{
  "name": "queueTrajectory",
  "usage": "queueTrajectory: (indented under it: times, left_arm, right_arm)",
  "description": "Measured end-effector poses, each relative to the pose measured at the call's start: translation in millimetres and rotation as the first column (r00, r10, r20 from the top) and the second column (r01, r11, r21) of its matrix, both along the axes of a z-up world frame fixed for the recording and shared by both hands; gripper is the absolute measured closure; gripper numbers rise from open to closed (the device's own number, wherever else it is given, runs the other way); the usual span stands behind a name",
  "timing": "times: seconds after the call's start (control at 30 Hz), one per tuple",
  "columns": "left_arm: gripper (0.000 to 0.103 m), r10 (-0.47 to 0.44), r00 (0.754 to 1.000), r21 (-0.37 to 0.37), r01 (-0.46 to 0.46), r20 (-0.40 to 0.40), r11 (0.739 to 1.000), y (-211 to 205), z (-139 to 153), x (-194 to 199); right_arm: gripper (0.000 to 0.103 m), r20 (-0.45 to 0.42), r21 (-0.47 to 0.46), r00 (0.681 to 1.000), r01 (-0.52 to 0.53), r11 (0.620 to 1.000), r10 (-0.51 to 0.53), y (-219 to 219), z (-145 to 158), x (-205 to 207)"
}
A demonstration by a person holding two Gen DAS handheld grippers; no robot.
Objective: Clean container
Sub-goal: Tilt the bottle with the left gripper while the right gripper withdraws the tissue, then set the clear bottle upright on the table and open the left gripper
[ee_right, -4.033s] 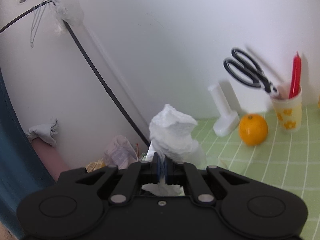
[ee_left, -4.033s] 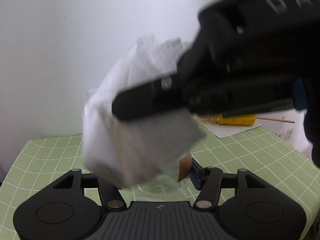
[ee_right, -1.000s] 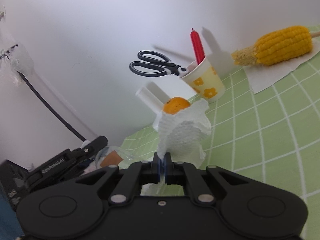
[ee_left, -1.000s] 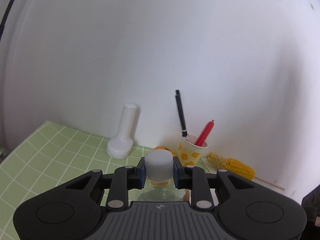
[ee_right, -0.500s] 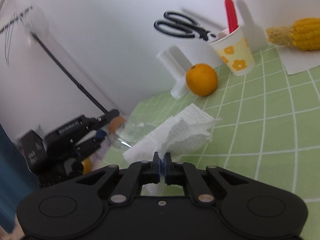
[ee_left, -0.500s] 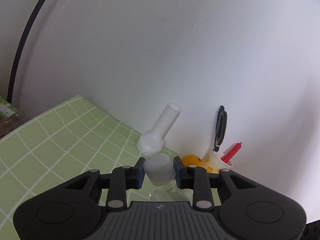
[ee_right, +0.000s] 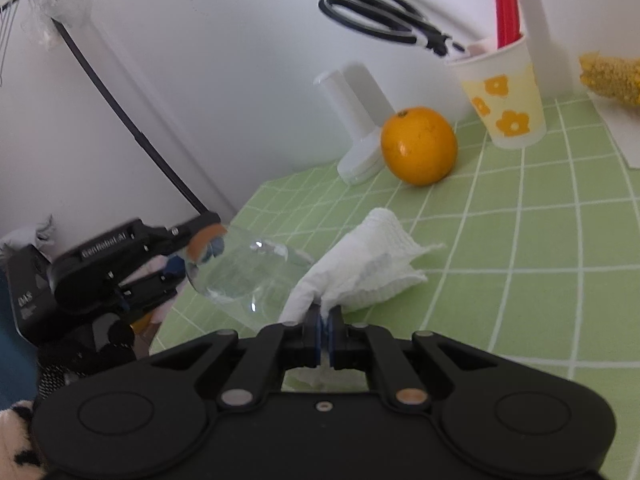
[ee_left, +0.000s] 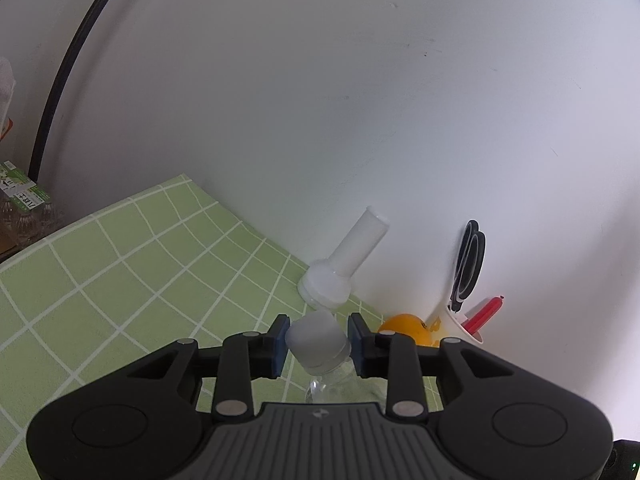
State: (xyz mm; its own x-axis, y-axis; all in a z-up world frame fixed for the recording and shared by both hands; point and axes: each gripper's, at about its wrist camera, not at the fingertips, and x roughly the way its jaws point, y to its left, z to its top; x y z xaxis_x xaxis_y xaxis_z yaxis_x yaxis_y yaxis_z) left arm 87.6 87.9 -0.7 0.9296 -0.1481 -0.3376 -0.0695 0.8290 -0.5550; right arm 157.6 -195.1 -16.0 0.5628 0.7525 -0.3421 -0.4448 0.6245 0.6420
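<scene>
My left gripper (ee_left: 318,344) is shut on a clear plastic bottle with a frosted white cap (ee_left: 317,345), tilted over the green checked tablecloth (ee_left: 120,264). In the right wrist view the bottle (ee_right: 248,266) lies nearly level, held at its neck by the left gripper (ee_right: 200,254) at the table's left edge. My right gripper (ee_right: 325,330) is shut on a crumpled white paper towel (ee_right: 360,264), which lies against the bottle's base end and rests on the cloth.
Against the white wall stand a white funnel-shaped lid (ee_right: 356,128), an orange (ee_right: 418,145) and a flowered paper cup (ee_right: 504,100) with scissors (ee_right: 384,16) and a red candle. A corn cob (ee_right: 612,76) lies at the right. A black cable (ee_left: 68,64) runs up the wall.
The towel was clear of the bottle a second ago and has come down against the bottle's base. The left gripper has tilted the bottle further and swung left.
</scene>
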Motion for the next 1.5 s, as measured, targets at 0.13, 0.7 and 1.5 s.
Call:
queueTrajectory:
  times: [0.13,0.7,1.5]
  left_arm:
    - [0.070,0.005,1.000,-0.001,-0.005,-0.003,1.000,1.3,-0.8,0.5]
    - [0.069,0.021,1.000,-0.008,-0.021,-0.010,1.000,7.2,-8.6,-0.4]
    - [0.072,-0.146,0.987,0.448,0.098,0.074,0.889,-114.6,43.5,-16.0]
  right_arm:
    - [0.100,-0.015,0.010,1.000,0.015,1.000,-0.015,-1.4,0.9,0.2]
    - [0.099,-0.018,0.055,1.000,0.022,0.998,-0.021,0.8,-1.4,2.8]
    - [0.100,0.018,-0.204,0.993,0.117,0.972,-0.116,-41.6,13.3,-21.1]
